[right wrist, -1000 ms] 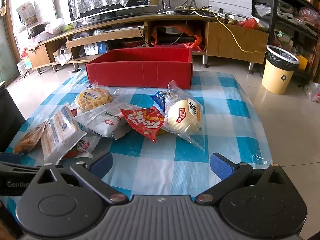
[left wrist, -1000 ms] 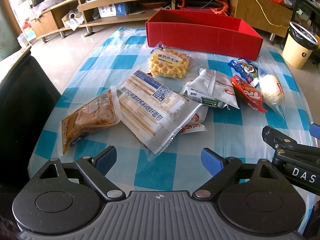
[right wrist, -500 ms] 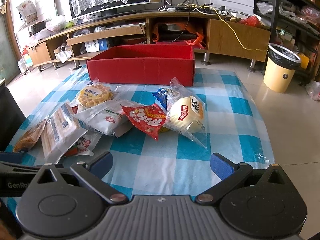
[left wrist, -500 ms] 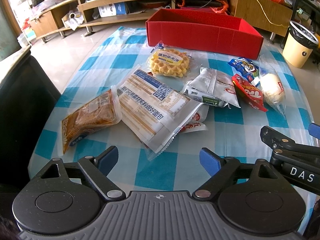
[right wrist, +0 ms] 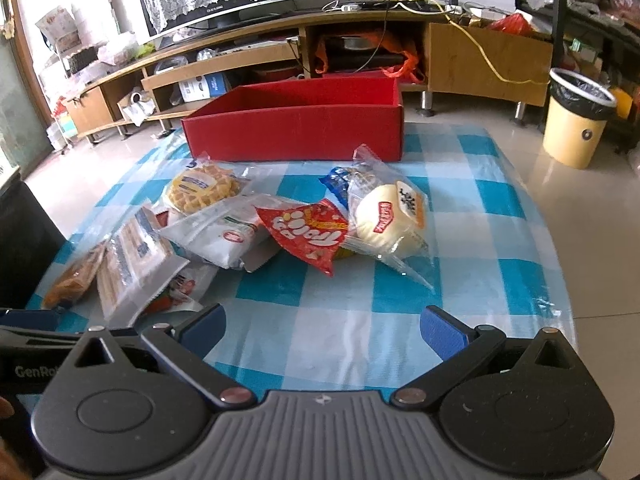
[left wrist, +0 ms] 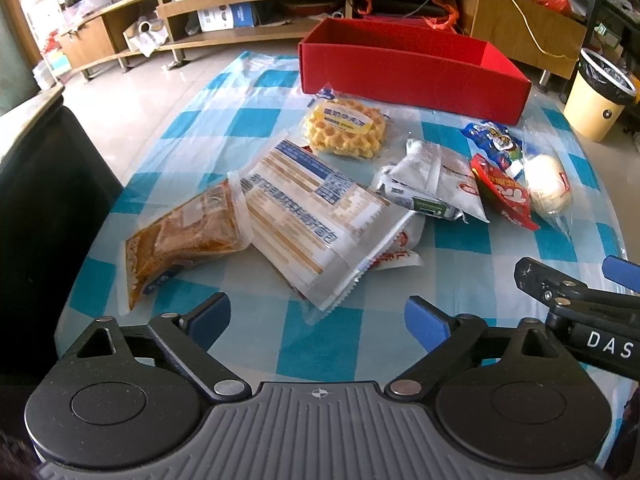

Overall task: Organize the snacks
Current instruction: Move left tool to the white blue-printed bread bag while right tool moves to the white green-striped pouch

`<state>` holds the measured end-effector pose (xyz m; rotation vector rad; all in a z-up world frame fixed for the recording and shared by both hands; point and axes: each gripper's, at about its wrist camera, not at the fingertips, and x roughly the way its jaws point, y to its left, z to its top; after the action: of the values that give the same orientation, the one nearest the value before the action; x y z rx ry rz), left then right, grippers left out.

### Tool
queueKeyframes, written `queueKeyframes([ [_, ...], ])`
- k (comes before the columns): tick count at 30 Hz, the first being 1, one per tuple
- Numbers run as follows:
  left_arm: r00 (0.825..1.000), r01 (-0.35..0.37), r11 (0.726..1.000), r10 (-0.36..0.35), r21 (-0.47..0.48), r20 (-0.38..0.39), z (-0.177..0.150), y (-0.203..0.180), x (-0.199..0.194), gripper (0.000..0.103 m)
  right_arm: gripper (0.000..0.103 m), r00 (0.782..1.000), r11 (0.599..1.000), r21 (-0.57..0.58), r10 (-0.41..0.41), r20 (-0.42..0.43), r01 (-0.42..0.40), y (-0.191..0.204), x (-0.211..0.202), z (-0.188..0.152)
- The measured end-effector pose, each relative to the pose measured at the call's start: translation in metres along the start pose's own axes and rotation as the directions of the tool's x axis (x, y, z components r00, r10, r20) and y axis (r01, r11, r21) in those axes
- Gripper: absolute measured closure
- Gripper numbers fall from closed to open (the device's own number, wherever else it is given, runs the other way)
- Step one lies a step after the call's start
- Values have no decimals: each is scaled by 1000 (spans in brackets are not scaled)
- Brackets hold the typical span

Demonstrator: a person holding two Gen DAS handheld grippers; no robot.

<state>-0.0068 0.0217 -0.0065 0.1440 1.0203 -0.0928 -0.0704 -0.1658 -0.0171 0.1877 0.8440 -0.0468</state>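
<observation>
Several wrapped snacks lie on a blue-checked cloth (left wrist: 332, 356) in front of an open red box (left wrist: 412, 76) (right wrist: 296, 132). From the left: a brown pastry bag (left wrist: 180, 236), a long white bread pack (left wrist: 316, 216), a waffle (left wrist: 346, 130) (right wrist: 202, 190), a white pouch (left wrist: 432, 186) (right wrist: 224, 236), a red snack bag (left wrist: 502, 196) (right wrist: 310, 232) and a round white bun (left wrist: 546, 184) (right wrist: 390, 216). My left gripper (left wrist: 318, 318) hovers before the bread pack, its jaws opening with nothing between them. My right gripper (right wrist: 322, 330) stands open and holds nothing, short of the red bag and the bun.
A dark chair or sofa edge (left wrist: 40, 200) borders the cloth on the left. A yellow bin (right wrist: 576, 124) stands on the tiled floor at the right. Low wooden shelving (right wrist: 248, 64) with clutter runs behind the box. The right gripper's arm (left wrist: 580, 300) shows at the left view's right edge.
The left gripper's blue pads have spread slightly wider apart. Both hands and all the snacks stay where they were.
</observation>
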Motion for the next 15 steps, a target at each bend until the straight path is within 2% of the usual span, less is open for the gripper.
queueKeyframes([
  [4,1000,16,1000,-16,-9,6,4,16,-5,4,2,1000,999,-38,9,-2,-9,5,4,4],
  [8,999,-6,1000,5,17,34,9,30,-11,3,2,1000,997,-72,23,-3,-23,11,11,15],
  [12,997,-46,998,43,52,59,24,49,-8,2,2,997,994,-75,73,-15,-74,20,19,33],
  [15,999,-35,999,35,4,17,36,64,4,2,2,990,990,-26,138,-35,-139,25,30,48],
])
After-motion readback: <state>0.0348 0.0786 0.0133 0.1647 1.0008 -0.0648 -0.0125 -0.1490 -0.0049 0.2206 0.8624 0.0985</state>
